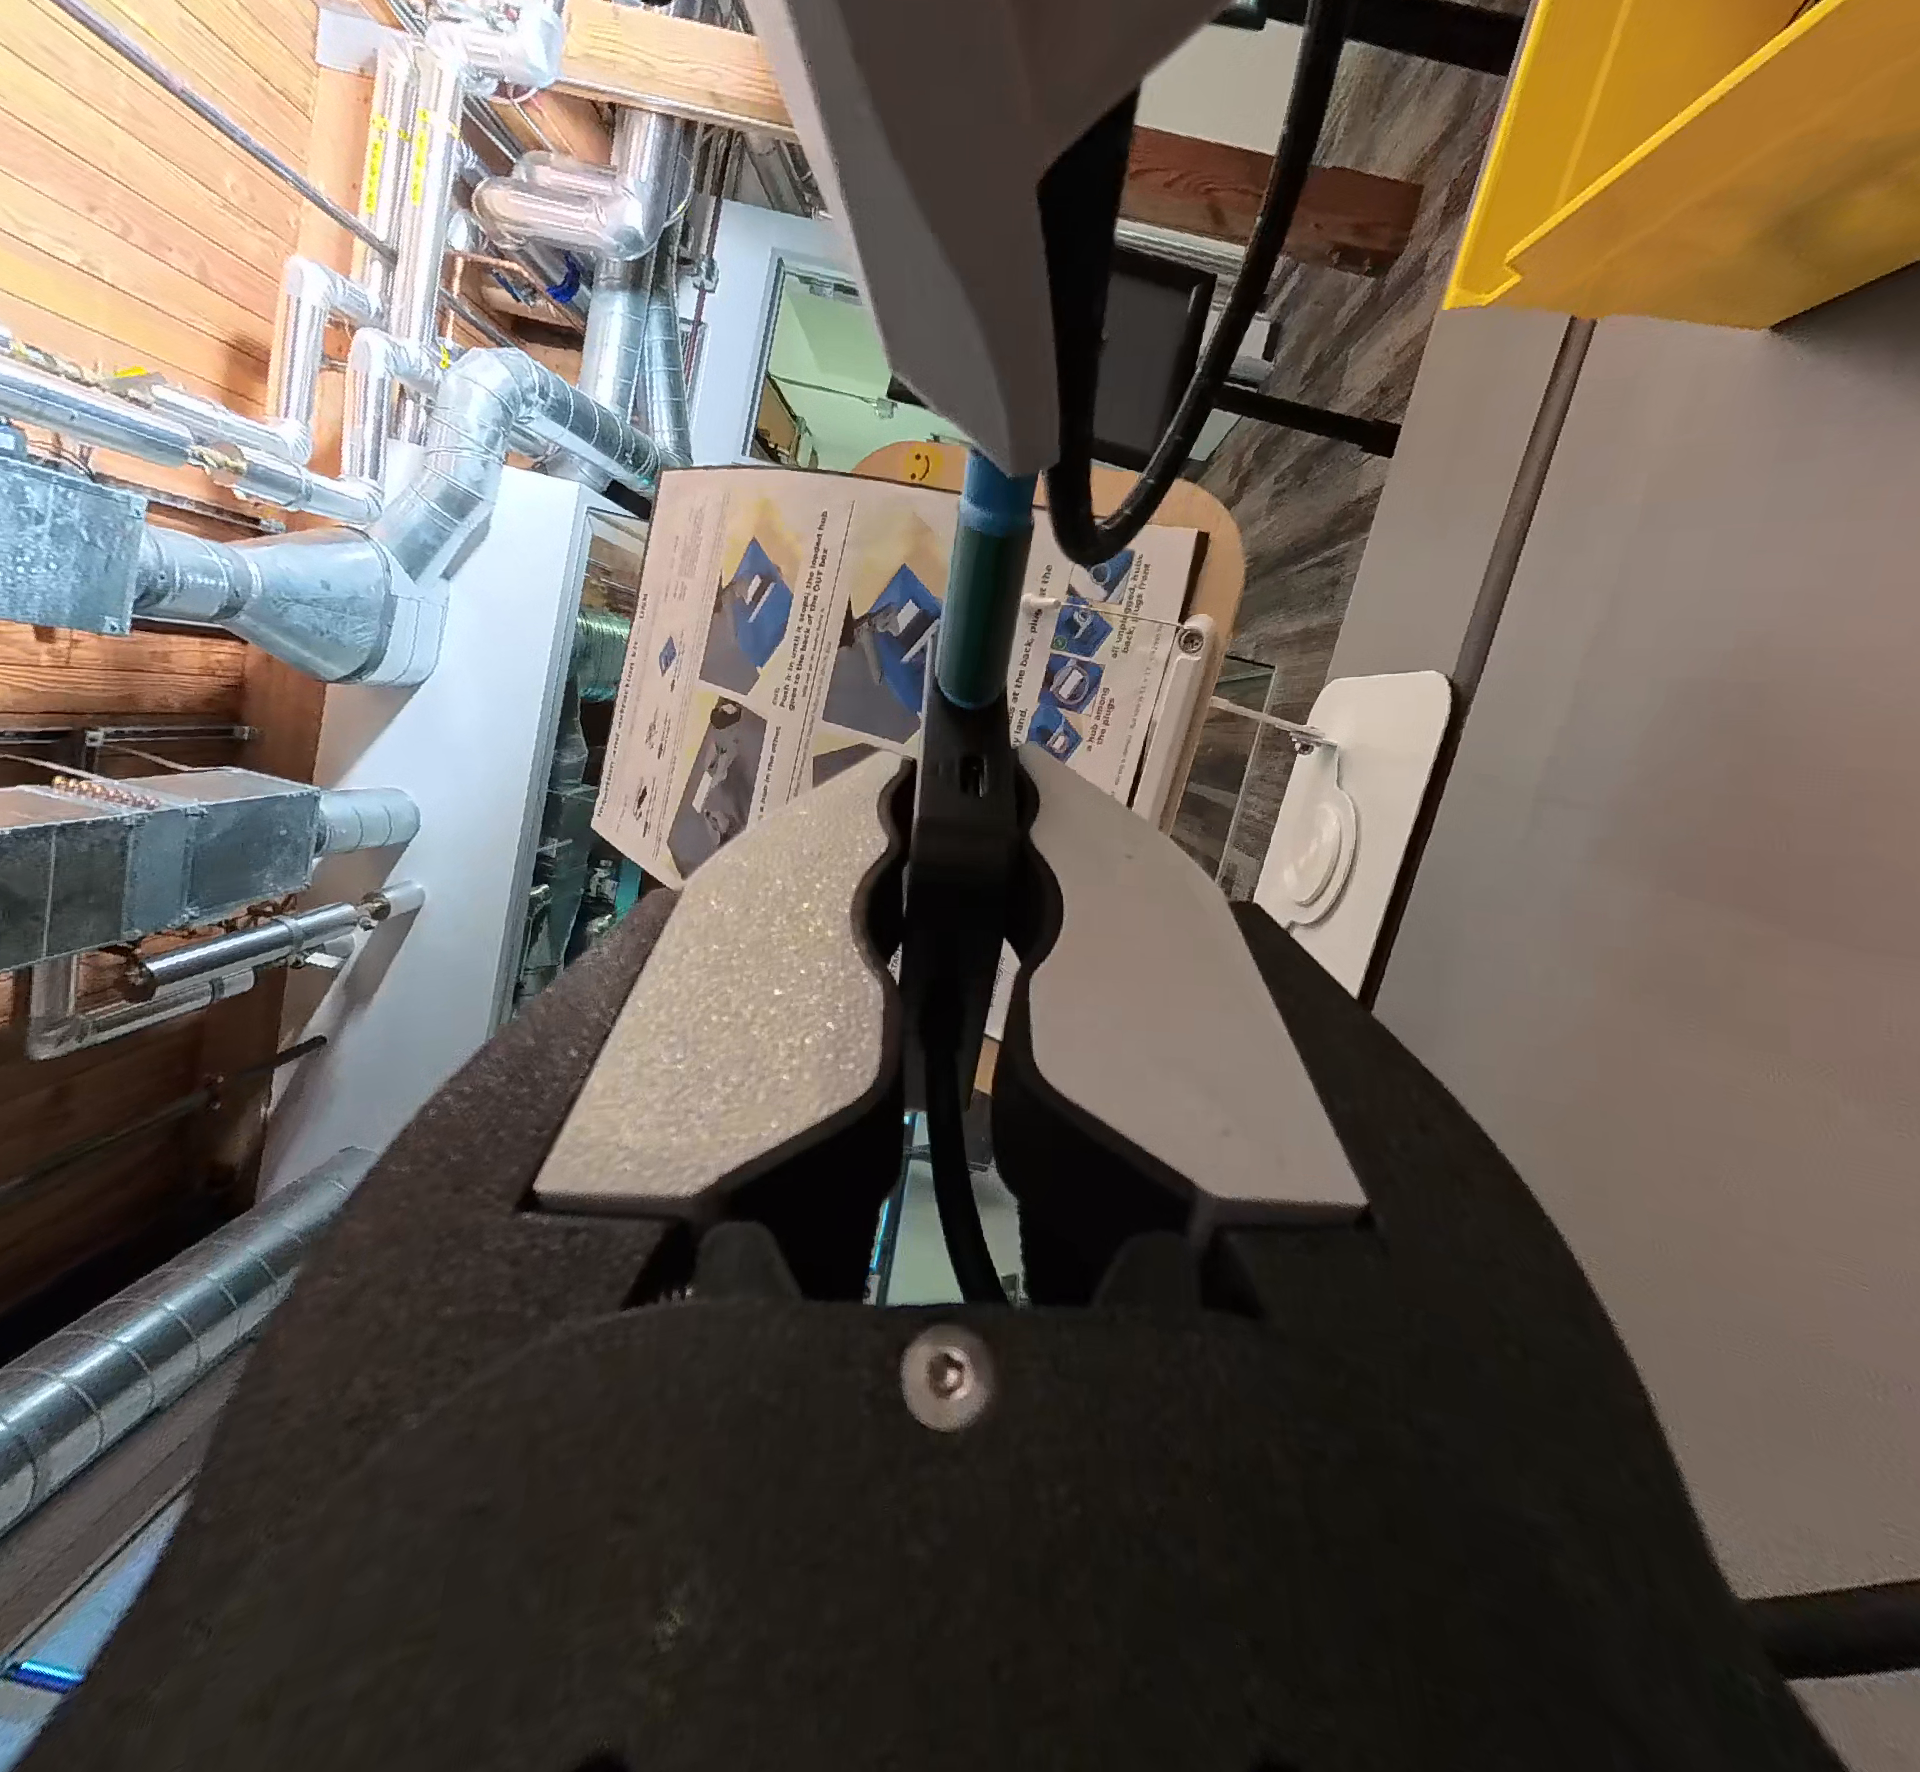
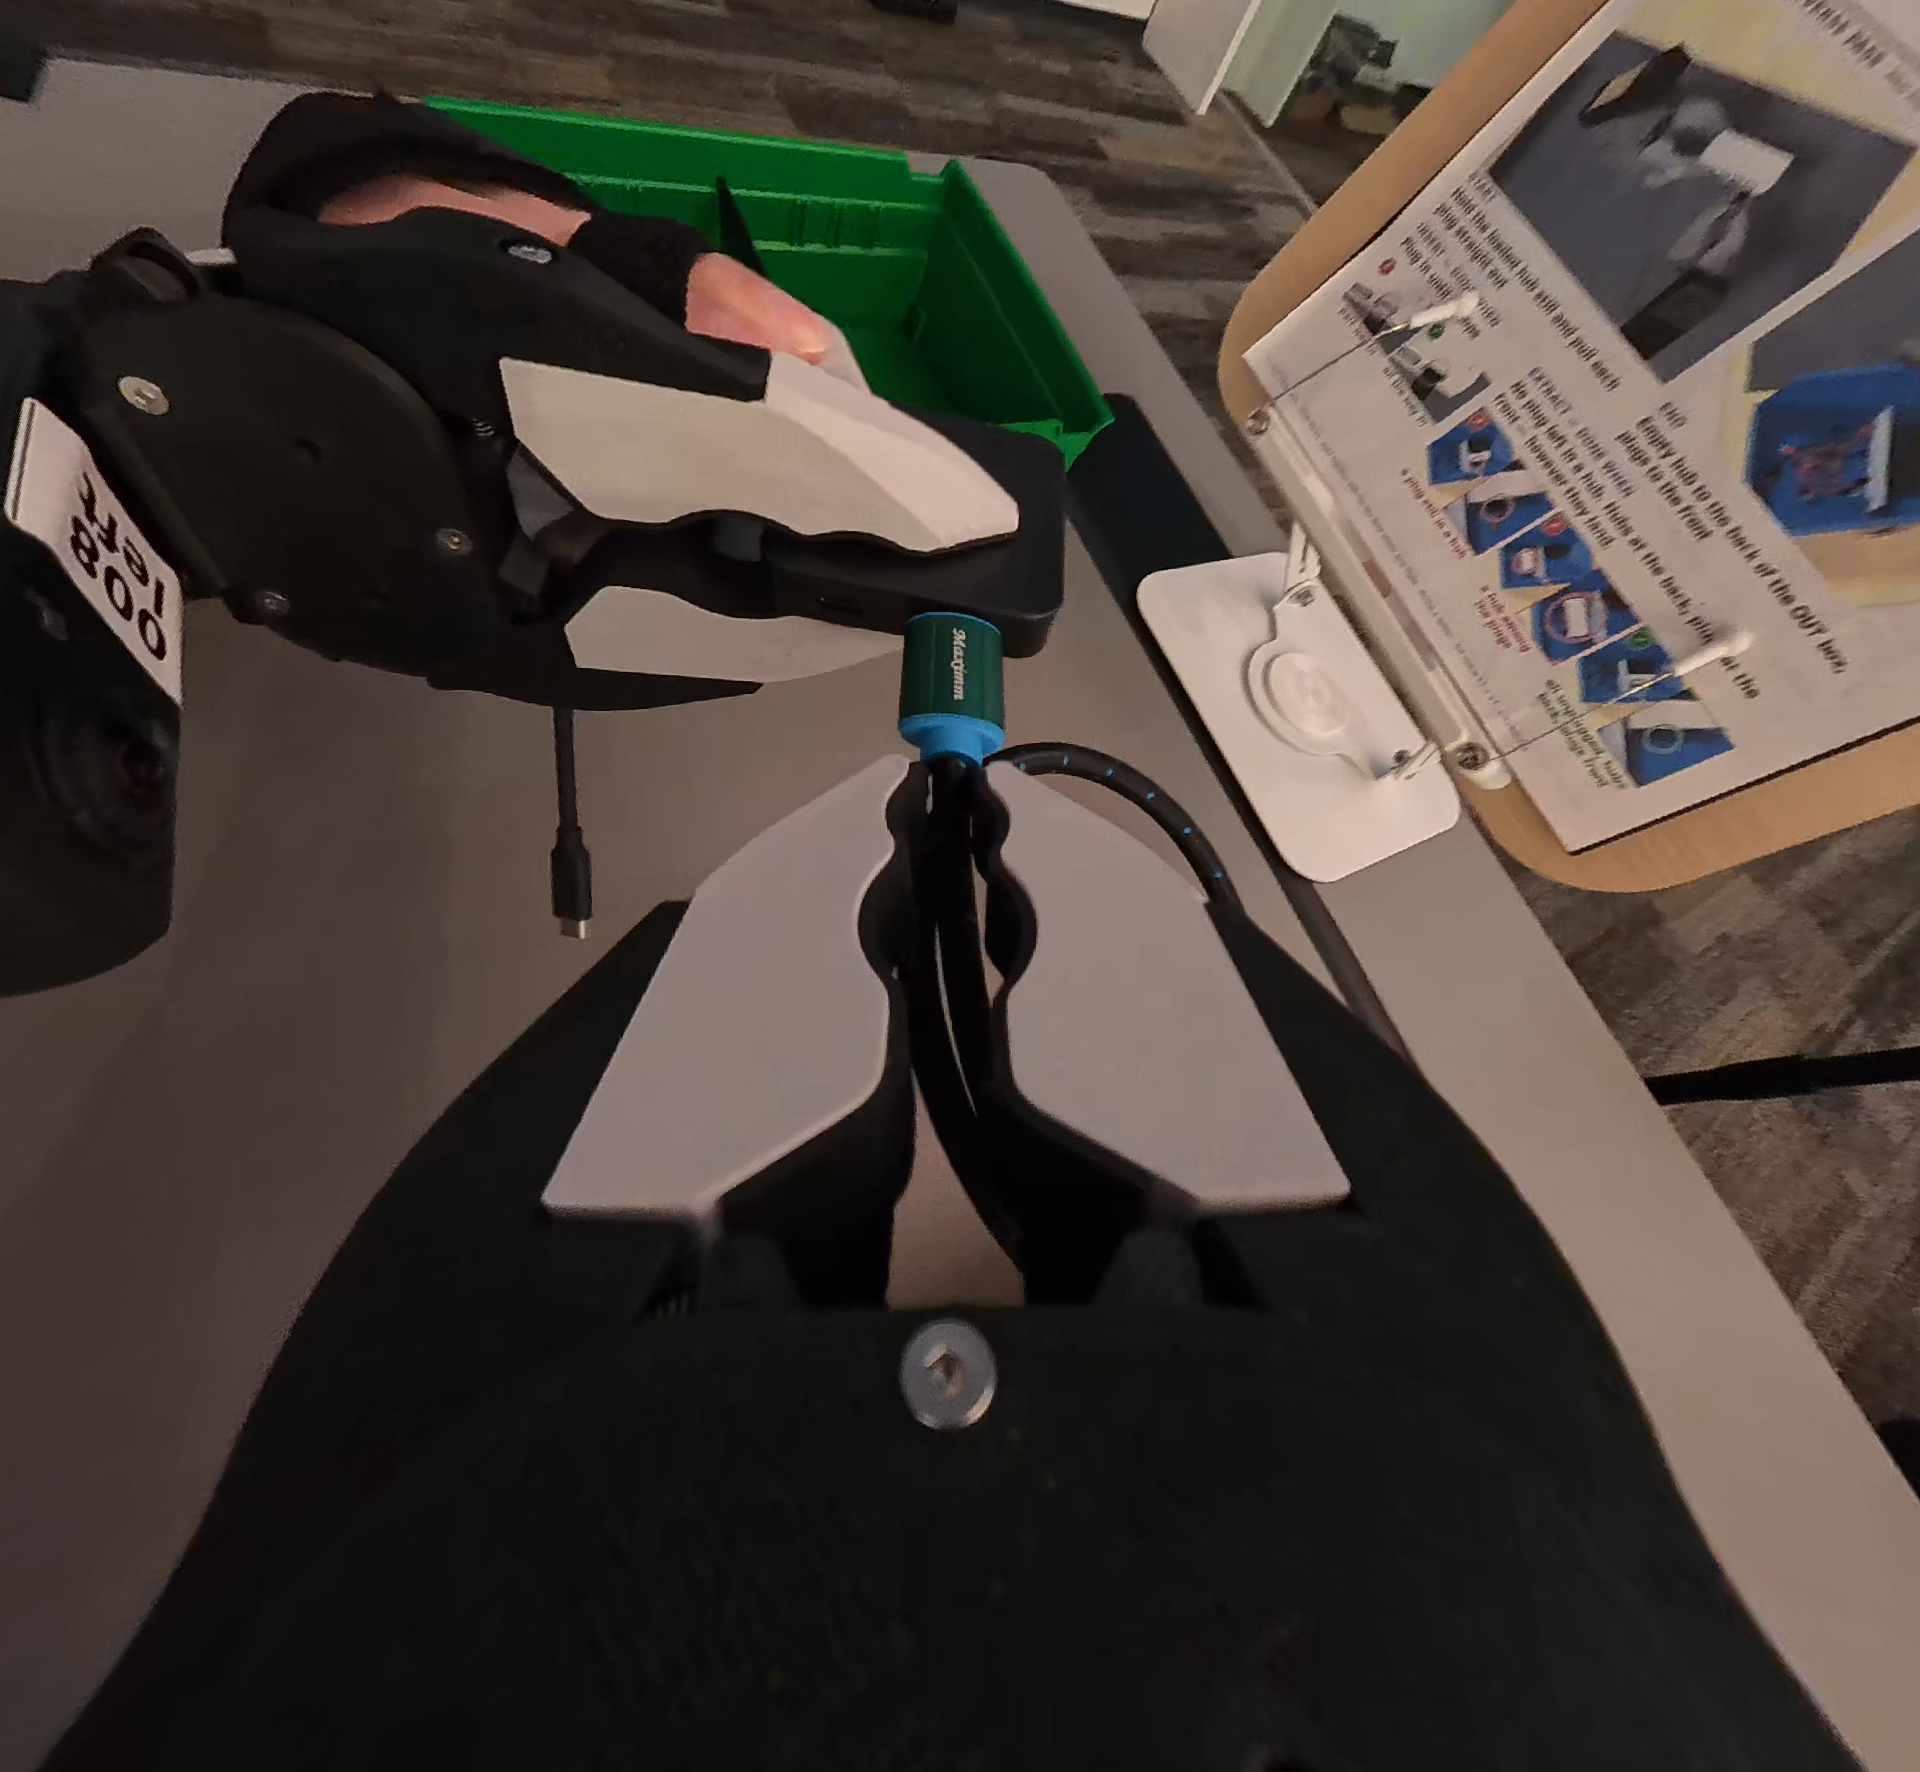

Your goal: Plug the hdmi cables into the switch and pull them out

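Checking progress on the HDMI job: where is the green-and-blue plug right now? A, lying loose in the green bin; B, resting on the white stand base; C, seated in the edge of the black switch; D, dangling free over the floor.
C: the green-and-blue HDMI plug meets the edge of the black switch held by the left gripper, while the right gripper pinches its cable.

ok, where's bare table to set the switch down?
Best: the grey table stretch beneath the left gripper, left of the right gripper, around the short dangling cable. Also a narrow strip by the right edge, this side of the white stand base. Crowded: around the plug and HDMI cable, between switch, green bin and stand base.
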